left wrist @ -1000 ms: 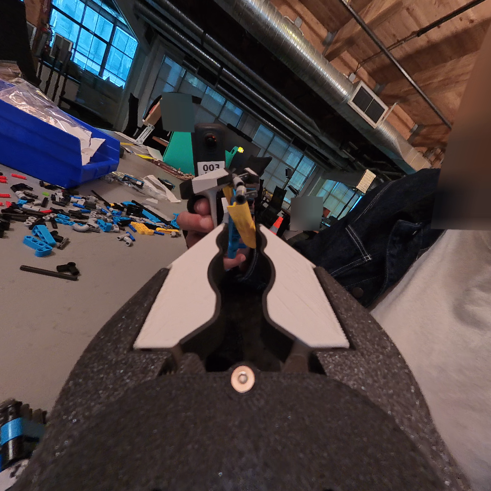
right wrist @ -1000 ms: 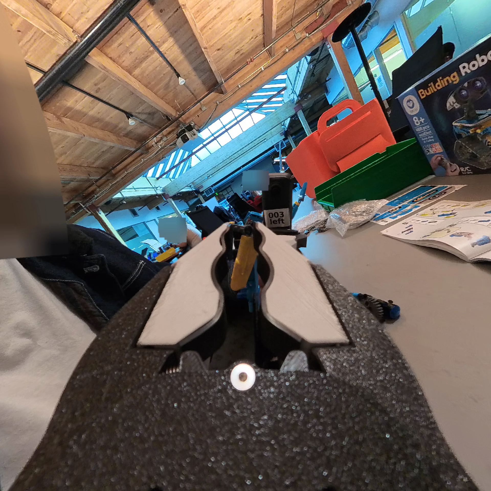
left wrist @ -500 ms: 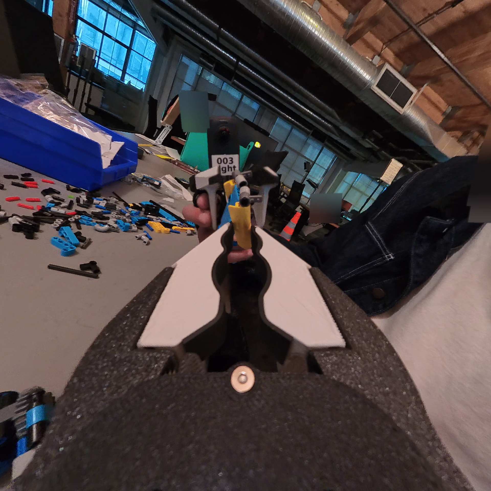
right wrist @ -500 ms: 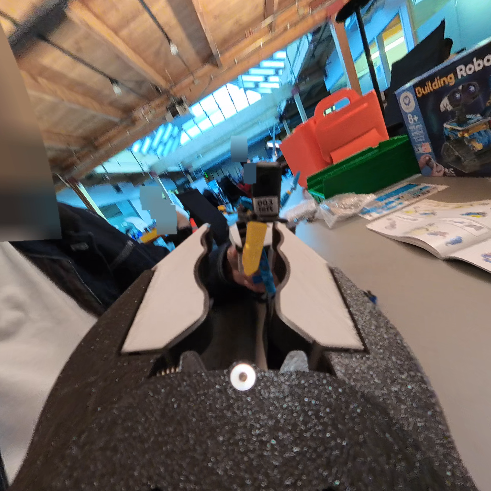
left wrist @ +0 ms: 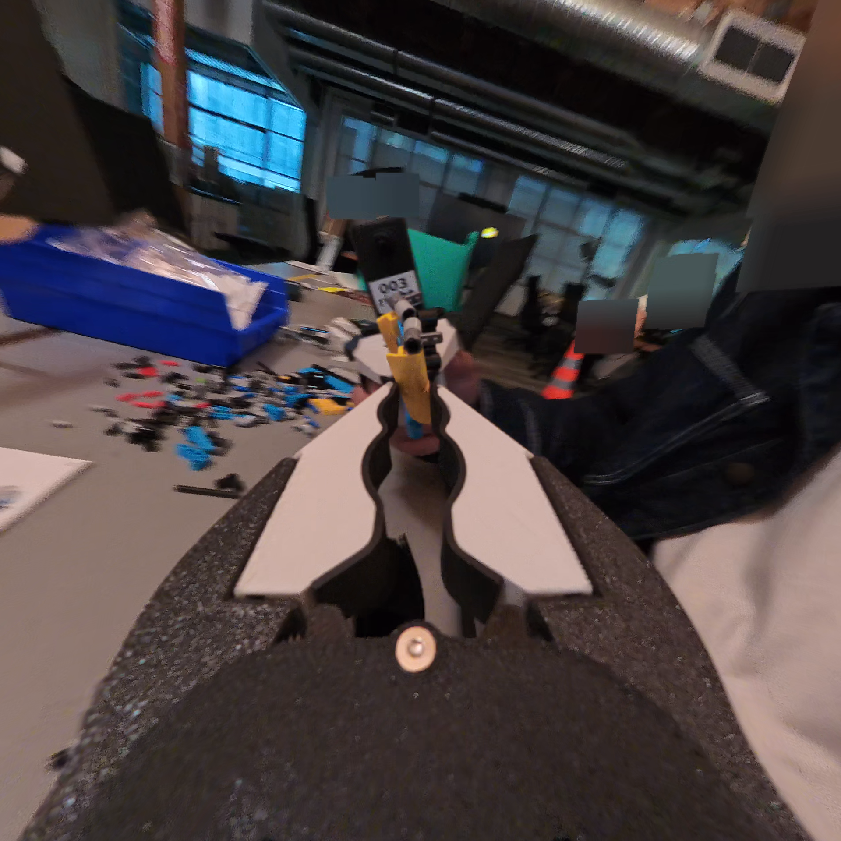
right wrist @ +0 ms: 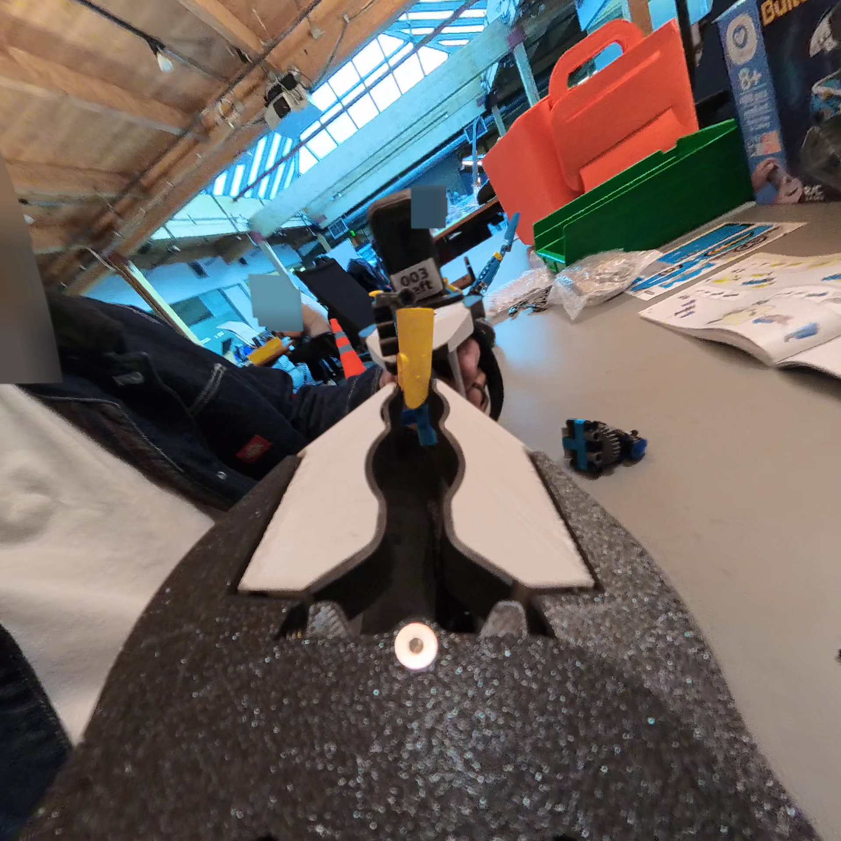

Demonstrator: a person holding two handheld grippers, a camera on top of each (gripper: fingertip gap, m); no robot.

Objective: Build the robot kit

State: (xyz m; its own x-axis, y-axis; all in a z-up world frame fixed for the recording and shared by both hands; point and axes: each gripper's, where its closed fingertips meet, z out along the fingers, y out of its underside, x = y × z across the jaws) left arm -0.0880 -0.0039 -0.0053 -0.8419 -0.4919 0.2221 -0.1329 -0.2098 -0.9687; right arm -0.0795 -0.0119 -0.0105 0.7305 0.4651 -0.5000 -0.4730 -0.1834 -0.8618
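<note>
left gripper [left wrist: 412, 391] clamps small yellow-and-blue plastic brick assembly [left wrist: 409, 382] at fingertips; right gripper [right wrist: 412, 391] facing it, pinches same assembly.

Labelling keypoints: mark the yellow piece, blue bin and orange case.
yellow piece [right wrist: 414, 359], right wrist view, middle of its face
blue bin [left wrist: 136, 314], left wrist view, front wall
orange case [right wrist: 610, 113], right wrist view, front panel

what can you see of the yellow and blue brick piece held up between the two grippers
The yellow and blue brick piece is a small plastic build: a long yellow panel on a blue beam, with black and grey pins at the far end. It is held roughly upright in the air above the grey table, gripped at the tips of the left tongs and right tongs.
</note>
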